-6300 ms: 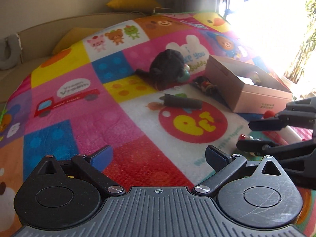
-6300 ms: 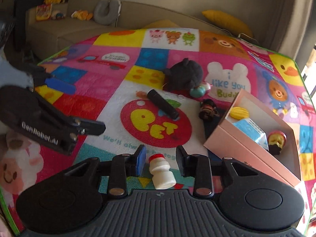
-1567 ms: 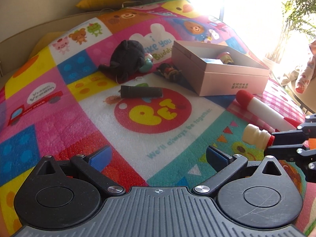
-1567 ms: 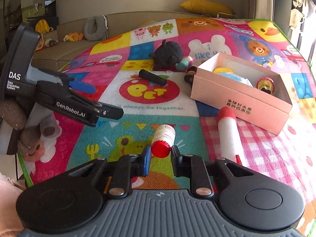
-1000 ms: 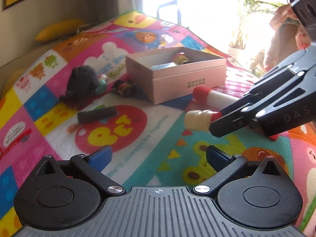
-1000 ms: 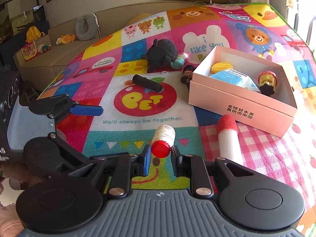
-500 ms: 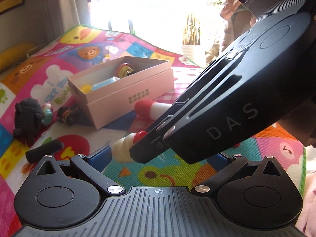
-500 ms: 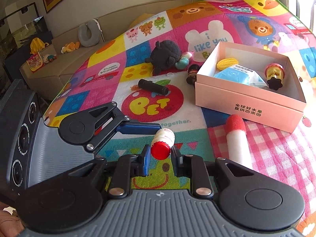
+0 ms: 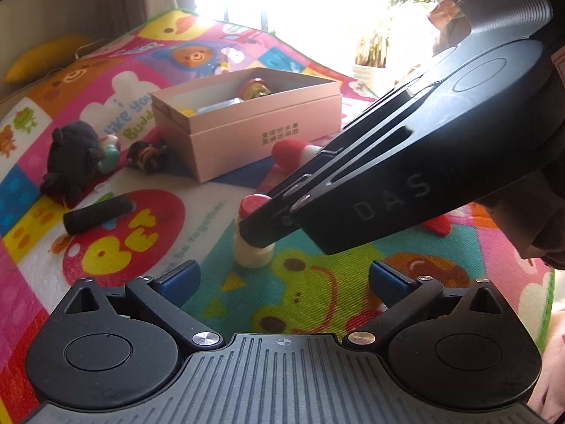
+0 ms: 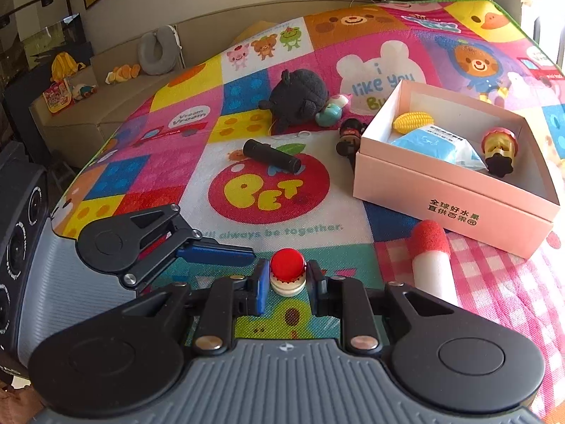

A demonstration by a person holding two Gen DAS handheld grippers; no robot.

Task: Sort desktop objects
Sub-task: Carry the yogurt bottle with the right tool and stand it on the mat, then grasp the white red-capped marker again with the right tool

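Right, the small bottle [image 10: 286,272], glossy red cap on a cream ribbed plastic body, stands upright on the woven play mat [image 10: 148,169], on the green frog print, well short of the pink cardboard box [image 10: 452,208]. The right gripper [image 10: 287,270] straddles its neck; its jaws have just been easing apart and we see thin gaps at both blue pads, so we call it released, bottle still between them. The left gripper [image 9: 282,272] is spread wide, nothing between its jaws, near the bottle. Only the left view gives us the bottle's side: base flat on the mat, right finger overlapping its shoulder. Only the right view looks into the box: a knobbly yellow corn toy [image 10: 413,122], a crinkled blue packet [image 10: 434,146] and a red-and-yellow figure [image 10: 499,146]. From the left, the box wall hides most of that. Just in front of the box lies a white tube with a fuzzy red foam tip [image 10: 430,258]. Further out sit a matte black cylinder [image 10: 272,157], a fuzzy dark plush [image 10: 298,100] and a small dark figurine [image 10: 349,136] beside the box corner.
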